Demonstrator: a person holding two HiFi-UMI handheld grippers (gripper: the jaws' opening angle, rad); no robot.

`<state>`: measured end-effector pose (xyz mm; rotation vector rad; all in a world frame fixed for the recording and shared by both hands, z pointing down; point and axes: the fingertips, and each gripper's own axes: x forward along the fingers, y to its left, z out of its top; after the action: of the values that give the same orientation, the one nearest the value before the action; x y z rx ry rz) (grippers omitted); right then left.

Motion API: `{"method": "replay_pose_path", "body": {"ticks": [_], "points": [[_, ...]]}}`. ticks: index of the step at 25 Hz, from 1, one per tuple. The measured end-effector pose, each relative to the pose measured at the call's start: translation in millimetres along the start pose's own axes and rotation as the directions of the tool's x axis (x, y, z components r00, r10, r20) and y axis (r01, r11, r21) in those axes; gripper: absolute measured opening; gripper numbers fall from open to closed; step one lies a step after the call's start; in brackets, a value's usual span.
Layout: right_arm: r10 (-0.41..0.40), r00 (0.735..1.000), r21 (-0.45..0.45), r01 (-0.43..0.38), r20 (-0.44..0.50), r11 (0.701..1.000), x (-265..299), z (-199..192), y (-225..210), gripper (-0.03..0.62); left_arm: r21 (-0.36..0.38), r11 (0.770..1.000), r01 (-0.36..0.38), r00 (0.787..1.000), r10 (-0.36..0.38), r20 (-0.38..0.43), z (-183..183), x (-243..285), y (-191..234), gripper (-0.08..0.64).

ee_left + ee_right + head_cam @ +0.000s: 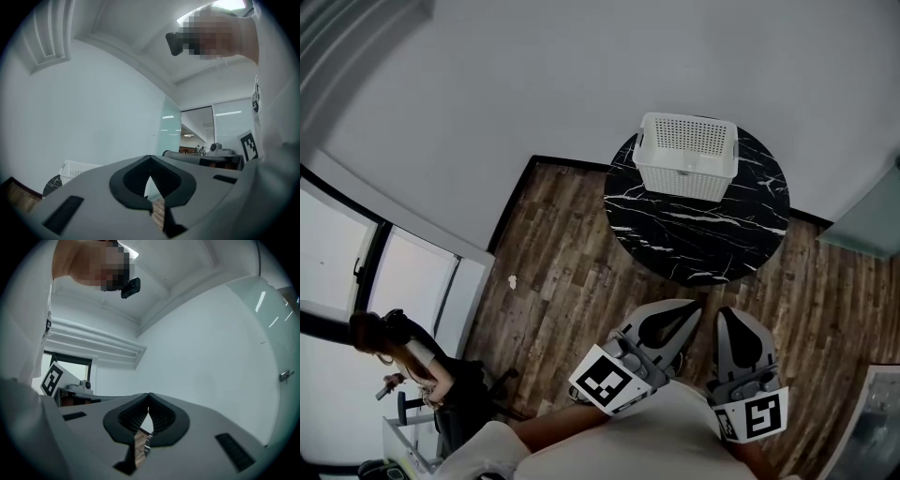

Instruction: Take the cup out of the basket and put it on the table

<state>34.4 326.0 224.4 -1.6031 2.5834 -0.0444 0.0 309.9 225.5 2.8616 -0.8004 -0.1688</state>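
At the bottom of the head view we hold the left gripper (692, 306) and the right gripper (725, 313) side by side over the wooden floor (562, 281). Each gripper view shows its jaws pressed tip to tip, nothing between them. Higher up, right of centre, the white basket (686, 155) stands at the far edge of the round black table (703, 234). Its inside is hidden, so we cannot place the cup.

Head cam looks steeply down on round table (703, 234) & white basket (684, 178), well off. Gripper cams tilt up at wall (211, 357), ceiling (187, 268); left one shares the basket.
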Motion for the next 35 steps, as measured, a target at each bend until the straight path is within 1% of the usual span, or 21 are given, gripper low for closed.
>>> {"method": "replay_pose_path", "body": {"ticks": [3,6,10,13,16,21,29,35], "points": [[0.009,1.0,0.012,-0.009,-0.001,1.0,-5.5,-3.1,-2.5,0.006,-0.005,1.0,-0.004,1.0,0.004,-0.012,-6.5,1.8,-7.2,-0.003],[0.021,1.0,0.016,-0.021,-0.002,1.0,-4.3,-3.4,-3.6,0.006,-0.002,1.0,-0.015,1.0,0.015,-0.01,-5.7,2.4,-5.4,-0.003],[0.033,0.999,0.022,-0.032,-0.011,0.999,5.7,-6.9,-6.9,0.006,-0.003,0.999,-0.034,0.999,0.034,-0.019,-6.7,4.8,6.5,-0.003],[0.042,0.999,0.013,-0.042,-0.013,0.999,16.7,-7.7,-7.0,0.005,-0.002,0.999,-0.033,0.999,0.033,-0.015,-5.6,8.2,16.4,-0.003],[0.041,0.999,0.002,-0.041,-0.016,0.999,34.0,-9.2,-11.9,0.006,-0.018,0.999,-0.029,1.0,0.029,-0.012,-6.1,15.2,33.2,-0.003],[0.024,0.999,-0.025,-0.025,-0.028,0.999,78.5,-13.4,-28.1,0.006,-0.019,1.0,-0.013,1.0,0.013,0.006,0.7,33.8,77.7,-0.003],[0.026,0.999,-0.074,-0.028,-0.029,0.997,179.0,-4.8,-41.3,0.005,-0.018,1.0,-0.001,0.998,0.002,0.064,36.6,62.2,174.6,-0.003],[0.015,0.999,-0.08,-0.019,-0.05,0.997,243.6,-8.0,-49.1,0.006,-0.02,1.0,0.008,0.998,-0.007,0.057,49.6,75.7,237.1,-0.003]]}}
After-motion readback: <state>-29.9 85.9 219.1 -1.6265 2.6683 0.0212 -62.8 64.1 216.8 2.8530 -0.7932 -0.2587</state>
